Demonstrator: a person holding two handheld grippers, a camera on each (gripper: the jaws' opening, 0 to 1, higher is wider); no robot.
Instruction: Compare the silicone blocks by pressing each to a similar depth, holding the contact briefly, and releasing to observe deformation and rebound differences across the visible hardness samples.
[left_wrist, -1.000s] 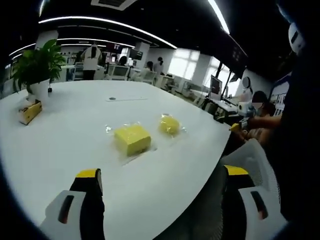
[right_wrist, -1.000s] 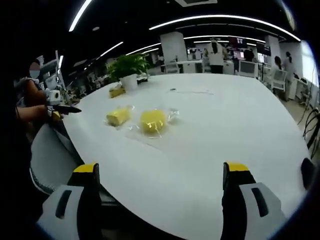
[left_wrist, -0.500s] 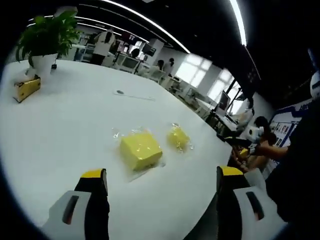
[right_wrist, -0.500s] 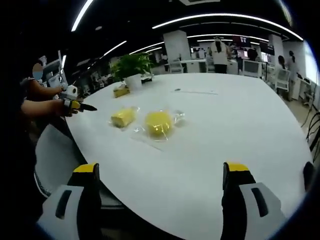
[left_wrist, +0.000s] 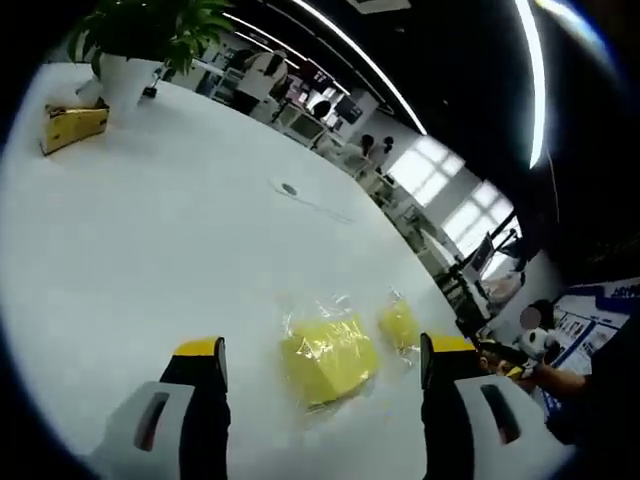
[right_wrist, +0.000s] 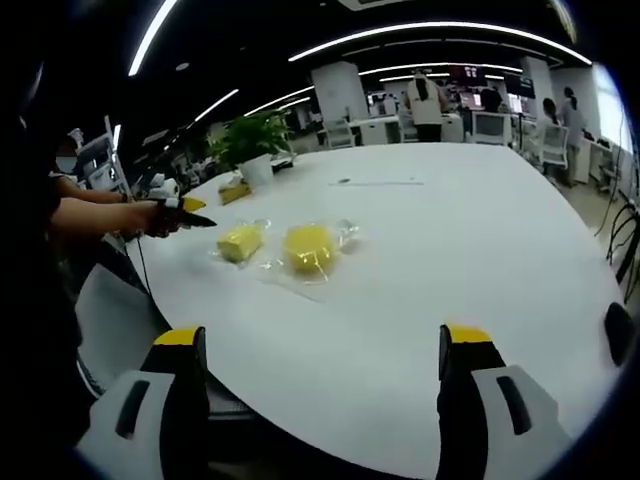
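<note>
While both grippers stay up off the white counter (right_wrist: 450, 270), two yellow silicone blocks sit on it in clear plastic wrap. The square block (left_wrist: 328, 361) lies just past the left gripper (left_wrist: 320, 362), between its two wide open jaws, which hold nothing. The rounder block (left_wrist: 399, 325) lies just beside the square block, on its right in the left gripper view.

From the right gripper view, the same two blocks sit side by side, the square block (right_wrist: 239, 241) on the left and the rounder block (right_wrist: 308, 247) next to it. The right gripper (right_wrist: 322, 348) is well back from them, its jaws wide open with nothing in them. The left gripper (right_wrist: 188, 211) is near the square block. A potted plant (right_wrist: 251, 145) and a yellow box (right_wrist: 234, 187) sit far behind the square block.
</note>
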